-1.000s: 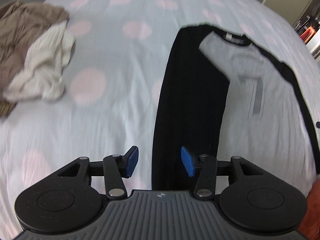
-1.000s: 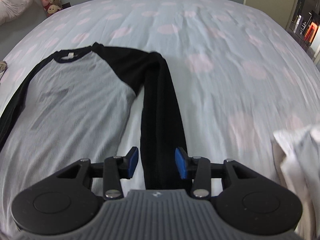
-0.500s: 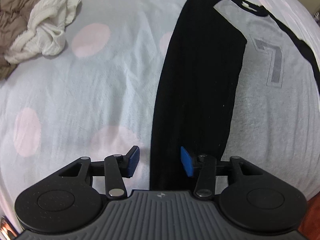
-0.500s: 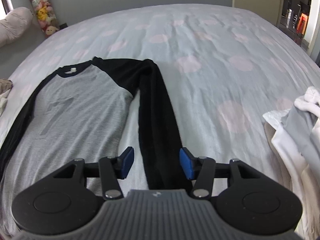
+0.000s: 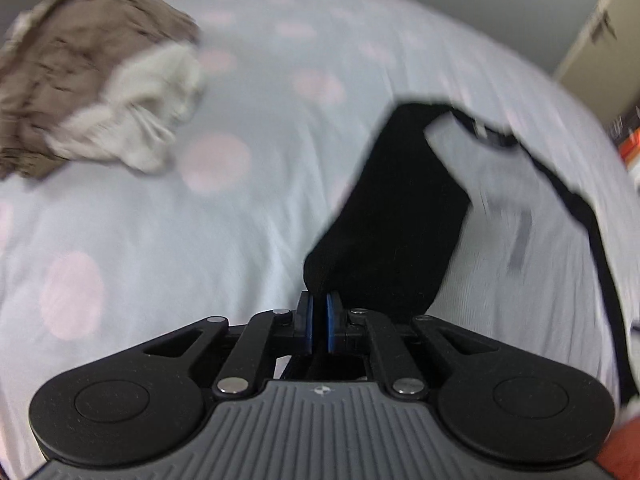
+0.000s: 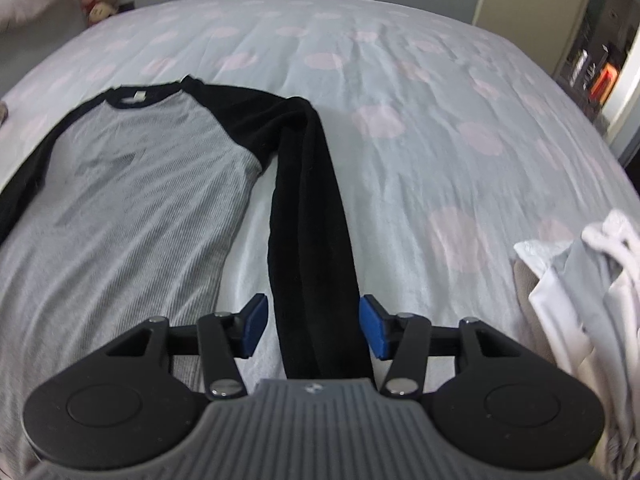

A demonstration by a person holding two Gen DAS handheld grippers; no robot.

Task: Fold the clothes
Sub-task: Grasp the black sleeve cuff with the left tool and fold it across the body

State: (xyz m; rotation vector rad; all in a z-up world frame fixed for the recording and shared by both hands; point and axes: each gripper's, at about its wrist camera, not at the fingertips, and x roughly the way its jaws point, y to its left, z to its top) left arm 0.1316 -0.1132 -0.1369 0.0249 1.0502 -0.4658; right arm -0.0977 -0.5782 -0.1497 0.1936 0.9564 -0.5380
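Currently the left gripper (image 5: 319, 322) is clamped on the left black sleeve (image 5: 394, 216), bunched and raised. The right gripper (image 6: 311, 329) is spread wide, straddling the right black sleeve (image 6: 312, 216). The grey raglan shirt (image 6: 132, 184) is laid flat on the dotted bedsheet (image 6: 440, 92).

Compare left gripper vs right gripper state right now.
Left gripper is shut on the black sleeve, lifting its end off the bed; right gripper is open, straddling the other sleeve, which lies flat. Left view is motion-blurred; right is sharp. Both have blue pads.
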